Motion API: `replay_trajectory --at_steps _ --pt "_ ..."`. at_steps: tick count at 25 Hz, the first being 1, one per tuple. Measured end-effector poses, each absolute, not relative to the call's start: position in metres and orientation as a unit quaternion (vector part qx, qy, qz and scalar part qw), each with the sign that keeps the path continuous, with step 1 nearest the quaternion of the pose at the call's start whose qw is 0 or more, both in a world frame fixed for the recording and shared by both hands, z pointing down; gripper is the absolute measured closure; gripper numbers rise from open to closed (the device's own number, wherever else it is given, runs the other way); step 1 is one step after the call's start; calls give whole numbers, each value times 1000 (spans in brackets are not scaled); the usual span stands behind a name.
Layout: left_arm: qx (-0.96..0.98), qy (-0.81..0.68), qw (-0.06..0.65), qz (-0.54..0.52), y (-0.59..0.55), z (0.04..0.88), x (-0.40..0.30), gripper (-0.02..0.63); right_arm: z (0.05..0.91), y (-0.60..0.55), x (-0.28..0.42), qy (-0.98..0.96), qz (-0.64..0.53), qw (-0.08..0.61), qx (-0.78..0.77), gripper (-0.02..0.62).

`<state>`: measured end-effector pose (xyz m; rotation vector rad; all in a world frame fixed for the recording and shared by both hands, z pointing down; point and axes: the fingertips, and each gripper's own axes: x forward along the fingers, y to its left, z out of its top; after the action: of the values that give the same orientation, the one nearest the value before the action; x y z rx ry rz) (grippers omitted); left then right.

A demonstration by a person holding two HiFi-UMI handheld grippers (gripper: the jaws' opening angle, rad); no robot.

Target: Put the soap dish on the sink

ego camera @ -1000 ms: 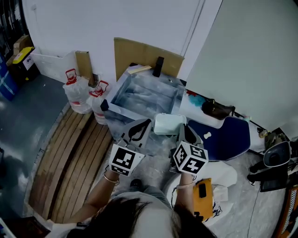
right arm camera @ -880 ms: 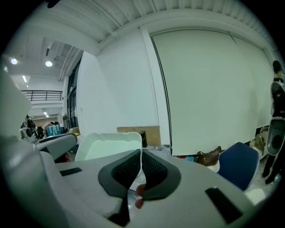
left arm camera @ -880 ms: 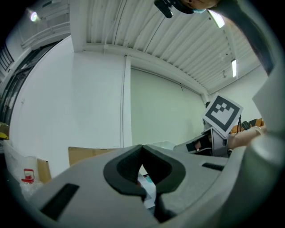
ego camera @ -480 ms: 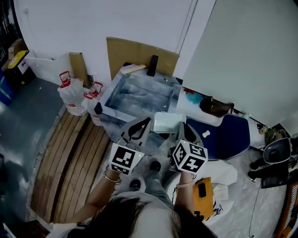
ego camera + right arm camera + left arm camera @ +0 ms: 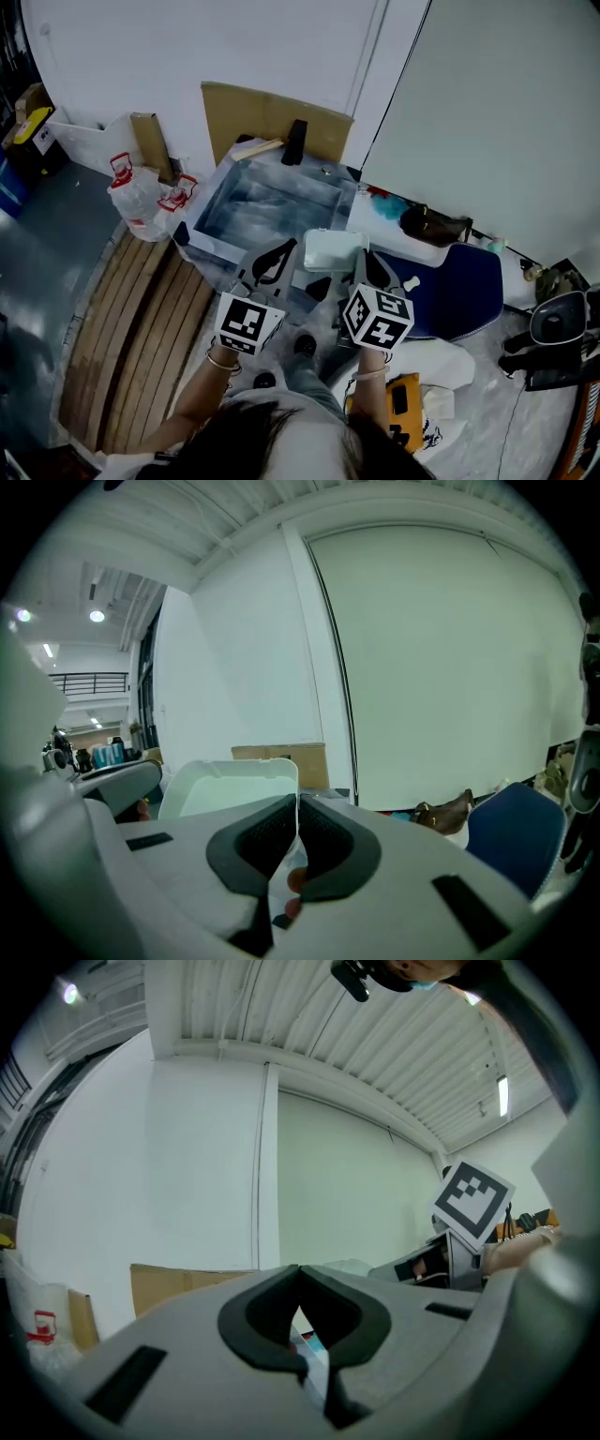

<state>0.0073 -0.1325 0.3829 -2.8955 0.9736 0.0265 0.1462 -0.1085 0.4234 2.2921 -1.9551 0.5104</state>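
Observation:
A pale green soap dish (image 5: 333, 250) hangs in the air just in front of the steel sink (image 5: 272, 208), clamped at its right edge by my right gripper (image 5: 361, 265). In the right gripper view the soap dish (image 5: 230, 785) rises from between the shut jaws. My left gripper (image 5: 277, 263) hovers beside the dish on its left, jaws shut with nothing between them. In the left gripper view the left gripper (image 5: 298, 1312) points toward the white wall, and the right gripper's marker cube (image 5: 472, 1197) shows at the right. A black tap (image 5: 296, 141) stands at the sink's far rim.
Two water jugs (image 5: 141, 199) sit left of the sink by wooden floor slats (image 5: 122, 328). Cardboard (image 5: 267, 117) leans on the wall behind. A white shelf with a brown bag (image 5: 433, 227), a blue chair (image 5: 459, 281) and a yellow object (image 5: 398, 412) lie to the right.
The view has shifted toward the sink, which now lies closer under the grippers. Both grippers keep their hold and spacing, with the dish still in the right one.

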Motion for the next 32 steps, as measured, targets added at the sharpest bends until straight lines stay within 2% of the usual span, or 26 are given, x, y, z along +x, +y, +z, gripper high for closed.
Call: replay_trajectory --at_steps 15,32 --pt "-939 343 30 -9 -207 398 83 597 440 -191 222 -656 187 56 730 566" --pt "-916 399 1 -25 -261 417 102 597 468 -273 254 -682 195 90 699 566"
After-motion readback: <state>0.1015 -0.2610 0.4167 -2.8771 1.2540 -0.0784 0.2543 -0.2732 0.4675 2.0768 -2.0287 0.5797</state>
